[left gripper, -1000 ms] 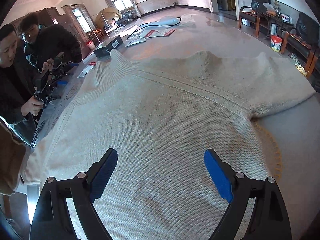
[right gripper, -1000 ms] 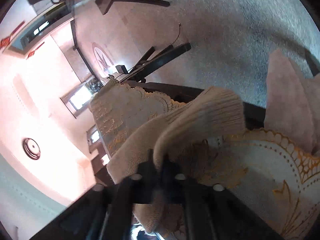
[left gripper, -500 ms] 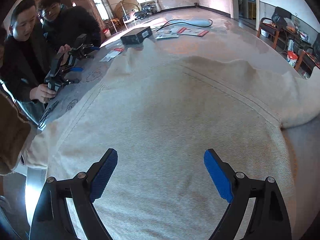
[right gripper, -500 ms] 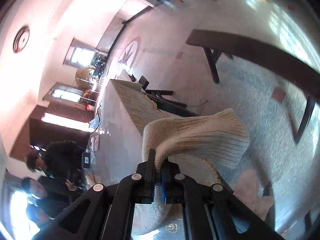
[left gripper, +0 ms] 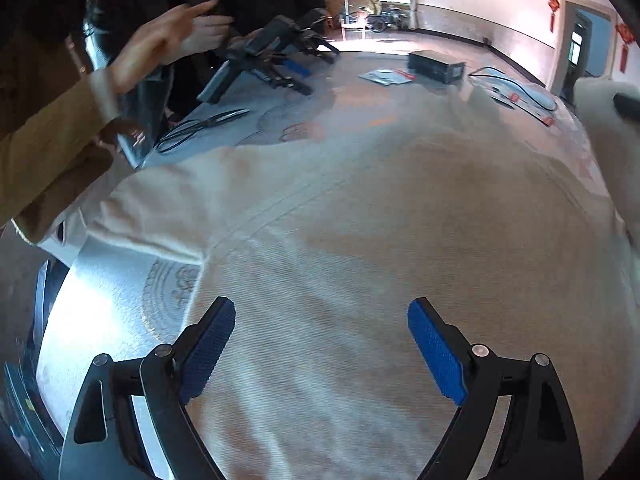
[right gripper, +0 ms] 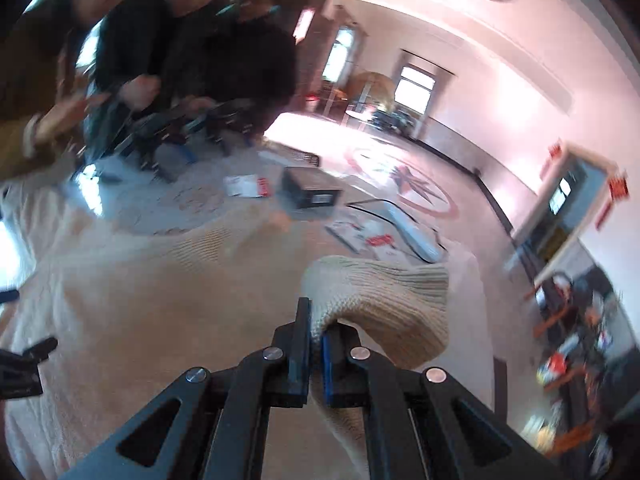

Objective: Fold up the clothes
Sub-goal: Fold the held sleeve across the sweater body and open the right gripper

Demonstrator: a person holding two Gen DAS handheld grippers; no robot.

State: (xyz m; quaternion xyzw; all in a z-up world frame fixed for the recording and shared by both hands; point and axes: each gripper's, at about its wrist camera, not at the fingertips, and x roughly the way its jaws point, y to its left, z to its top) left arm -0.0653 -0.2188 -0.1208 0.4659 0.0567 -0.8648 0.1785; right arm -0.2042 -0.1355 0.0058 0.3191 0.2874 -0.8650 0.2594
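Over sweater (left gripper: 360, 240) — left gripper (left gripper: 320, 344) jaws apart; right gripper (right gripper: 316, 336) clamps blurred cuff (right gripper: 384, 300).

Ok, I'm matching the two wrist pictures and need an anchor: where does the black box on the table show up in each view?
Left wrist: the black box sits at upper right, on the far side of the table beyond the sweater.
Right wrist: the black box lies just above centre, beyond the sweater's far edge.
Shared landmark: the red-and-white leaflet lies just left of the box in both views.
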